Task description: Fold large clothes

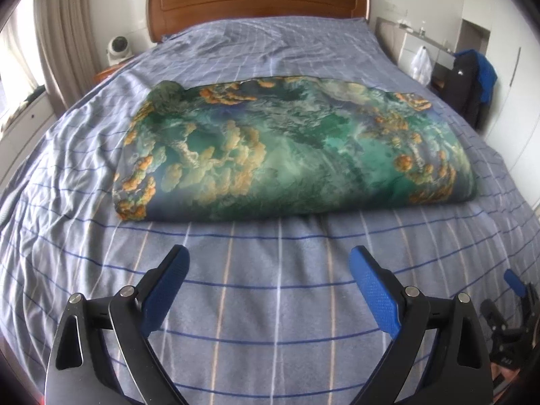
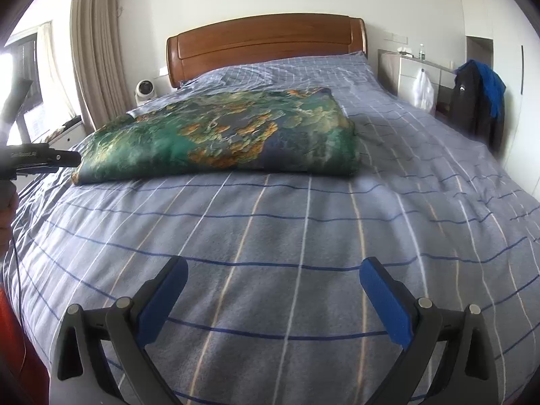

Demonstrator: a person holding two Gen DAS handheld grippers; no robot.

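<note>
**Both grippers empty over the bedspread, folded cloth lying mid-bed**

Nearest in the left wrist view, the left gripper (image 1: 269, 263) hangs above the striped bedspread (image 1: 270, 303) with its jaws spread wide and nothing between its blue pads (image 1: 371, 290). At the lower right edge of that view a part of the right gripper (image 1: 516, 285) shows, one blue pad and dark frame, low over the bedspread. In the right wrist view the right gripper (image 2: 273, 280) also has its jaws spread wide, holding nothing, over bare bedspread (image 2: 270, 236).

Beyond the grippers, in the middle of the bed, lies the folded cloth (image 1: 290, 148), green and teal with orange cloud-like patches. It rests flat on the bedspread as a thick rectangle, its rounded fold edge toward the grippers and apart from both. In the right wrist view the folded cloth (image 2: 222, 135) lies left of centre, and the dark body of the left gripper (image 2: 47, 158) reaches in from the left edge near its near-left corner; whether they touch cannot be told.

Farther back the bedspread runs up to a wooden headboard (image 1: 256, 3). Left of the bed stand a small white fan (image 1: 118, 49) and a beige curtain (image 1: 64, 33). On the right are white cabinets (image 1: 422, 54), with dark and blue clothing (image 1: 472, 81) draped beside them.
</note>
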